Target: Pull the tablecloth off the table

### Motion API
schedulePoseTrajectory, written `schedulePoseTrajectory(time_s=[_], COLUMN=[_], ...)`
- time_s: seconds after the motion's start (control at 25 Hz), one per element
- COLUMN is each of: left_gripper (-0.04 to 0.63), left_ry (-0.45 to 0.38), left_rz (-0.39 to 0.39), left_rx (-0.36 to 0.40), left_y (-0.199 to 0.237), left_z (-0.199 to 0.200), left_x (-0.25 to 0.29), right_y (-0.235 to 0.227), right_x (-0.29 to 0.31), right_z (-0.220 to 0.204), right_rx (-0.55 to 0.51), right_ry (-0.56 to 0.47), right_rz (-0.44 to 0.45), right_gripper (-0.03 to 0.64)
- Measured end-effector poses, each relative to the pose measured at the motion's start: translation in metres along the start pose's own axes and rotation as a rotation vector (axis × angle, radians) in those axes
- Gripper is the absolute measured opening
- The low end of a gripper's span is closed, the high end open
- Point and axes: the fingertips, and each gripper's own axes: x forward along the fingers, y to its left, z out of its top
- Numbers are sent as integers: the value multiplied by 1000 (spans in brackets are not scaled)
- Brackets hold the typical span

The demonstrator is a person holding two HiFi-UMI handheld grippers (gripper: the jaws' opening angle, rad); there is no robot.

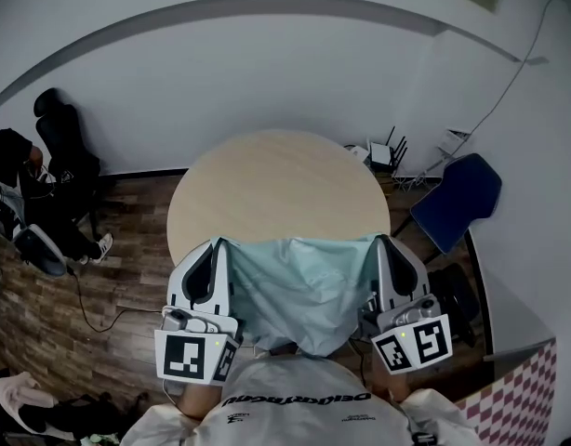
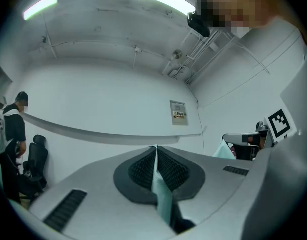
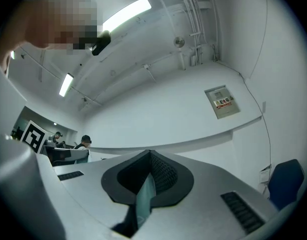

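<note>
Between the clenched pads of the left claw (image 1: 218, 243) and the right claw (image 1: 379, 241), pinching the pale green tablecloth (image 1: 299, 291) by its top edge; stretching crosswise between them, drooping toward the person, before the round bench's (image 1: 267, 179) near rim.

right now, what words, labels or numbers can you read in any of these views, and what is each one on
No text can be quoted with confidence.
Wall sign: a red-and-white strip of print, too small to read.
Shirt print: a line of letters seen upside down, too blurred to quote.
Marker cubes: black-and-white square patterns only, no letters or numbers.
</note>
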Motion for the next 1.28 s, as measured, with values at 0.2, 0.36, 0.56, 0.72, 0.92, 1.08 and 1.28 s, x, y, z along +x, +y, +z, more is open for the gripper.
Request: schedulePoseTrajectory(time_s=[0.2,0.36,0.56,0.72,0.92,1.08,1.28], left_gripper=[14,14,14,14,14,14,14], left_ry=[-20,-29,-32,-20,-5,0,1], left_rz=[2,0,-6,-12,-3,4,10], left_rx=[1,7,17,20,12,7,10], left_y=[9,11,12,12,14,16,14], left_z=[11,14,16,13,6,1,-2], left_x=[9,10,12,12,14,15,15], right_y=[-4,-2,-5,-7,-11,-12,-14], right_x=[14,17,20,19,19,19,19], right_z=[5,2,2,0,-8,-12,-15], right_rx=[3,-13,-6,-1,-5,-7,-9], right_ry=[-1,12,14,19,33,36,37], right_rz=[-6,-15,-34,-51,-60,-63,-67], right_gripper=[34,34,34,35,34,34,34])
